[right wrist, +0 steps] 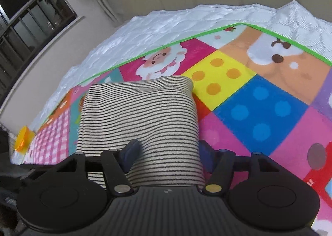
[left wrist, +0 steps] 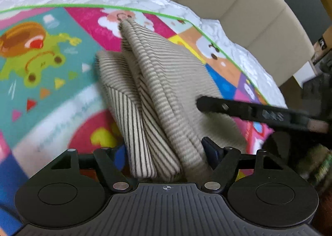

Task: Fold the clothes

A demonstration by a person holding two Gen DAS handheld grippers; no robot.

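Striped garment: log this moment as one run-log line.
object: striped garment, folded, on play mat | left gripper: around near edge | right gripper: around near edge | stage: fold mostly done

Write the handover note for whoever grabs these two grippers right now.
Left gripper: closed around the near end of the folded striped garment.
Right gripper: jaws straddle the same bundle's near edge, blue pads at its sides.
Garment: folded into a thick bundle on the colourful play mat, which lies on the white quilted cover.
Done: folding appears largely finished.
Left: probably square it up or set it down and release.
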